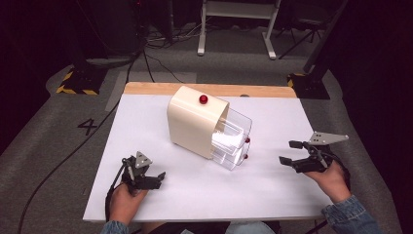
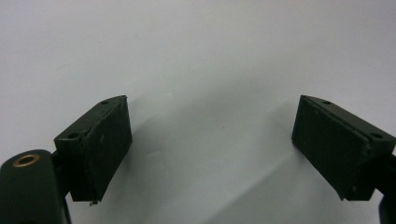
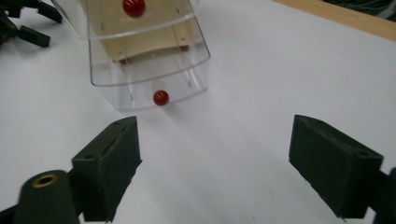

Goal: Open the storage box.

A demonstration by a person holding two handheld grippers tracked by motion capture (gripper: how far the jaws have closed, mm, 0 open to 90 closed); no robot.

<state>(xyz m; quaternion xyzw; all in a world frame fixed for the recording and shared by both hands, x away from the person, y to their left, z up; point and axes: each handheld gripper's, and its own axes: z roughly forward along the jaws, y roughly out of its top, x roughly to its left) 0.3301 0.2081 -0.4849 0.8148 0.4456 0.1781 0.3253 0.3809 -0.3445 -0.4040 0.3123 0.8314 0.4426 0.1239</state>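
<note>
On the white table [image 1: 160, 204], my left gripper [image 1: 155, 178] and right gripper [image 1: 288, 152] gape wide, both empty. The cream drawer box [image 1: 195, 122] lies between them, its clear drawers [image 1: 233, 142] slid partway out; a careless nudge could spill them loose.

The cream drawer cabinet [image 1: 197, 126], its clear drawers [image 1: 233, 139] pulled out toward the right, is the sole obstacle at mid worktop [image 1: 146, 122]. Open white surface lies all round it. Both left gripper [image 1: 152, 179] and right gripper [image 1: 288, 152] sit well apart from it, fingers spread.
</note>
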